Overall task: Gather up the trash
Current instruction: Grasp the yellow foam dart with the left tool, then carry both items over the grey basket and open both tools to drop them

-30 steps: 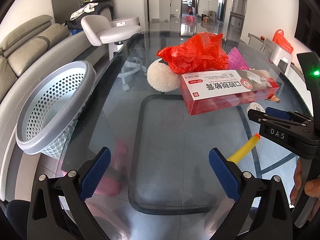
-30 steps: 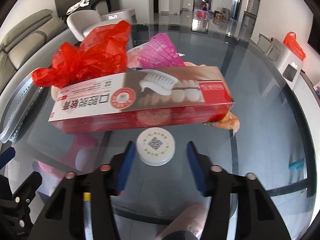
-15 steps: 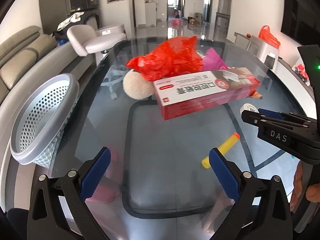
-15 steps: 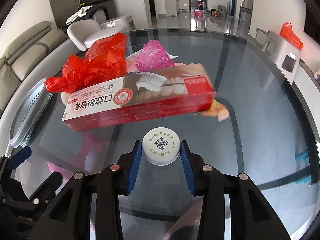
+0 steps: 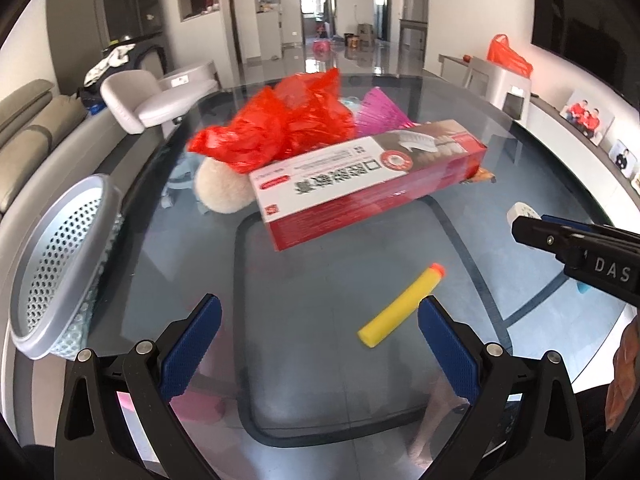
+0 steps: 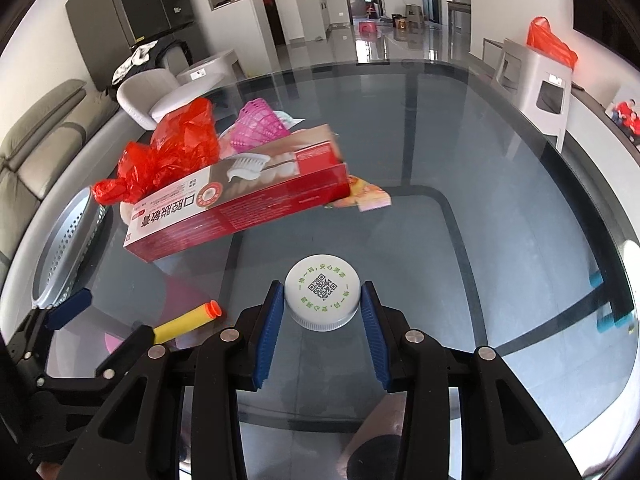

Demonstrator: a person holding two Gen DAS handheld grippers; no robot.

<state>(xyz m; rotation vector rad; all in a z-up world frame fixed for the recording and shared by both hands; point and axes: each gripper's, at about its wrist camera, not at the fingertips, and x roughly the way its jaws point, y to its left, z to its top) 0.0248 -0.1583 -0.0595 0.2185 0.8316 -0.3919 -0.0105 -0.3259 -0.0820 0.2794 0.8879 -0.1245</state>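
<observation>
On the glass table (image 5: 320, 360) lies a pile of trash: a red toothpaste box (image 5: 368, 176), a crumpled red plastic bag (image 5: 280, 128), a pink mesh piece (image 5: 380, 114) and a white fluffy ball (image 5: 220, 188). A yellow foam dart (image 5: 400, 306) lies just ahead of my left gripper (image 5: 319, 304), which is wide open with nothing between its fingers. My right gripper (image 6: 322, 300) is shut on a white round cap (image 6: 322, 292) with a printed code on top, its blue pads against both sides. From the left wrist view the right gripper (image 5: 560, 240) shows at the right edge.
A grey perforated basket (image 5: 52, 264) hangs at the table's left edge, with a sofa behind it. A colourful wrapper (image 6: 368, 196) lies behind the box. White stools (image 6: 532, 88) stand on the right. A person's hand (image 5: 624, 364) shows at the right border.
The right jaws closed from around the cap onto it, and the gripper drew back from the pile with it. In the left wrist view the dart came fully into sight near the right finger.
</observation>
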